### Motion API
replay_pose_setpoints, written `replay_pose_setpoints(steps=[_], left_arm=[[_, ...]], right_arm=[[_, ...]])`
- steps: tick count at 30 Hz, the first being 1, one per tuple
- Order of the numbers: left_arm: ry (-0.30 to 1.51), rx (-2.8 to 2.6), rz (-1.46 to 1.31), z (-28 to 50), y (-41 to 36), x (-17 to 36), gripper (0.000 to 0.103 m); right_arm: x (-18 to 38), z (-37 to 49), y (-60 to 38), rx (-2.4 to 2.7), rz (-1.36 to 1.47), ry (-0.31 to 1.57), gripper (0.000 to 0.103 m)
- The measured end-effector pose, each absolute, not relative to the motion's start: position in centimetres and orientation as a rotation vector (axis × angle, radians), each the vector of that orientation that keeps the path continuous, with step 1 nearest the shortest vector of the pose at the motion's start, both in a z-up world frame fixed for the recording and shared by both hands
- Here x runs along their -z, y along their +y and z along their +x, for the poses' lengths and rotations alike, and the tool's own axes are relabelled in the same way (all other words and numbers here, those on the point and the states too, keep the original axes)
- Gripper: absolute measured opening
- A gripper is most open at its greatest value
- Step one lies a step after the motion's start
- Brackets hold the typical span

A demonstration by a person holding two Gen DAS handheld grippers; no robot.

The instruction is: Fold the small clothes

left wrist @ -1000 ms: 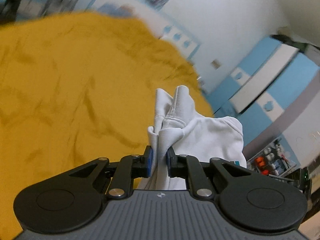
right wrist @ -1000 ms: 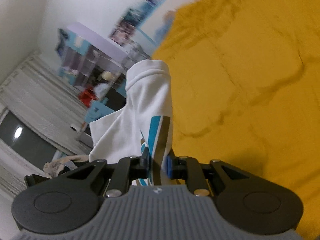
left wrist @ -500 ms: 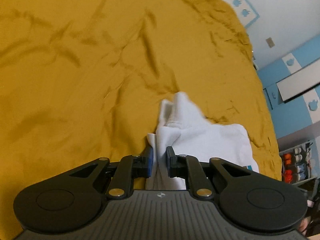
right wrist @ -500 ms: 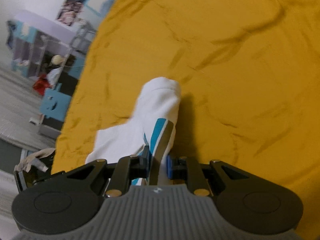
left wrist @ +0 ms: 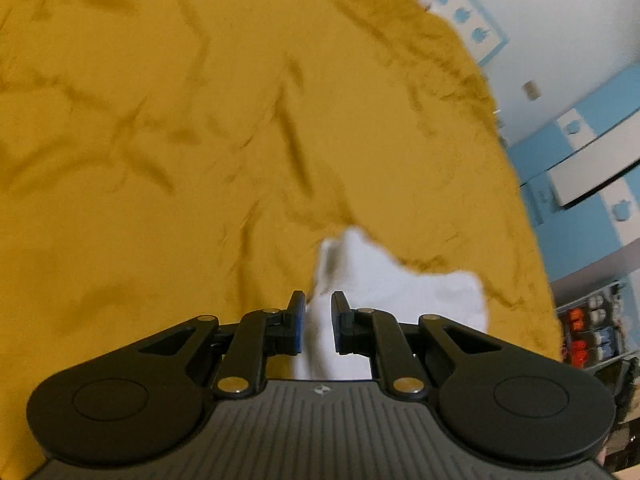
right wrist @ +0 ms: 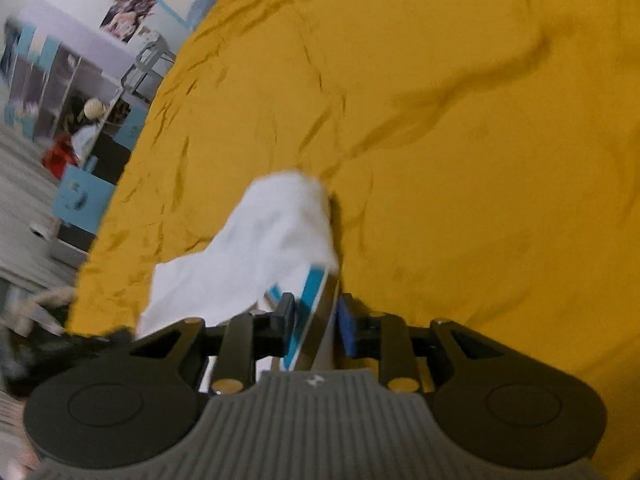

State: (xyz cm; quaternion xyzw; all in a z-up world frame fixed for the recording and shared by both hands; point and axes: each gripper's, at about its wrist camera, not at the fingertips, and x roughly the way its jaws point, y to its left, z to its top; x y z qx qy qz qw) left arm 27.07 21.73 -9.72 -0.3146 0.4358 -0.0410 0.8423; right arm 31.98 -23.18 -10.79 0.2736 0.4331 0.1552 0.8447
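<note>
The left gripper (left wrist: 318,320) pinches a white garment (left wrist: 384,280) over the wrinkled yellow bedsheet (left wrist: 180,140). The right gripper (right wrist: 316,322) clamps its teal-striped part (right wrist: 310,300); cloth spreads toward ten o'clock.

both wrist views look down fingers, close above yellow bedspread (left wrist: 160,160); shared: bedspread, white garment (right wrist: 260,248).
</note>
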Motion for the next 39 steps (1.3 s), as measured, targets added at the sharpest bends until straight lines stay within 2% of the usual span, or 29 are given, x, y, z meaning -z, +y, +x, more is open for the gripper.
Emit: replay_pose_setpoints(steps=[3,6,10,12,14,20,30,39], left_arm=[[0.885,0.144,-0.619,27.8,20.4,8.6,0.014],[0.91,0.148,-0.523,29.4,17.8,9.1,0.014],[0.949,0.103,-0.443,31.1,15.9,11.2,0.014],[0.962,0.05,-0.398,31.3,16.1,12.0,0.012],[0.972,0.027,-0.382,31.2,16.4,12.0,0.014],[0.946,0.084,-0.369,29.3,16.6,9.4,0.014],[0.964,0.285,-0.171,22.3,11.7,4.8,0.014],[1.07,0.248,-0.145,18.2,9.6,10.8,0.012]], right_arm=[[8.7,31.9,-23.3,-0.336,0.512,0.845,0.019],[7.7,32.8,-21.9,-0.374,0.464,0.809,0.01],[9.4,35.4,-20.4,-0.344,0.423,0.861,0.002],[10.9,36.6,-20.1,-0.289,0.416,0.905,0.002],[11.5,36.9,-20.5,-0.268,0.426,0.912,0.002],[9.4,34.5,-21.2,-0.255,0.346,0.88,0.003],[5.3,25.8,-19.7,-0.433,0.124,0.862,0.006],[10.6,21.6,-18.4,-0.392,0.08,0.889,0.005]])
